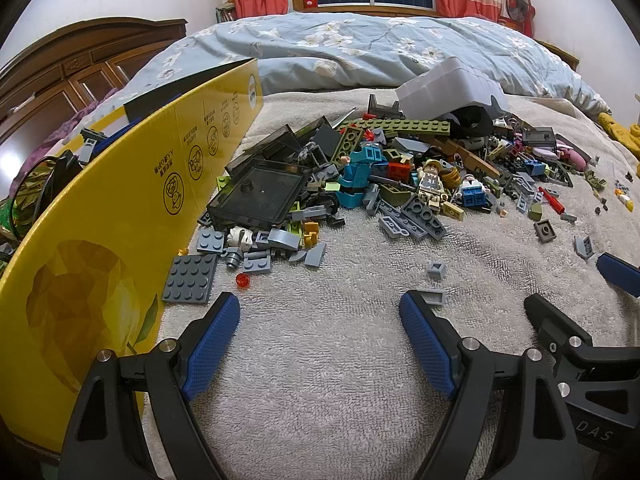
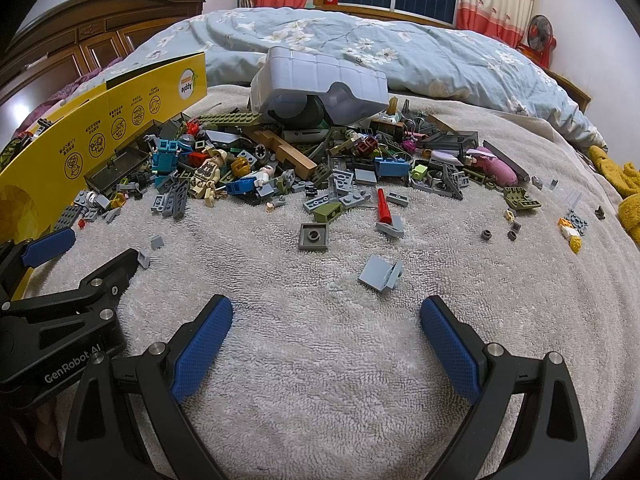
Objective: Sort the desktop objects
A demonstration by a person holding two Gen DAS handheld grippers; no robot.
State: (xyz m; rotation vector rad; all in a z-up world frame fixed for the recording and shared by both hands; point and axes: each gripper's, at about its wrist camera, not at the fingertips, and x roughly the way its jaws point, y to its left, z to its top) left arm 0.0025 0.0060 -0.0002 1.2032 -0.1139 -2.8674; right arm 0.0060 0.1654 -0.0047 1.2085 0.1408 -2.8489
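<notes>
While both claws hover spread and empty over the grey towel (image 2: 320,380) | left gripper (image 1: 320,320): small grey tile (image 1: 435,298) touching its right finger tip | right gripper (image 2: 326,320): grey hinge piece (image 2: 380,276) just ahead, apart | brick pile (image 2: 280,168) farther ahead | yellow box (image 2: 120,120) left, reads "Apple" | left gripper body reads "GenRobot.AI".

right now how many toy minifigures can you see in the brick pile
2 clearly. The tan camouflage minifigure with a light hat lies at the pile's front left; the white-topped minifigure with blue legs lies just right of it. More may be buried under loose bricks.
</notes>
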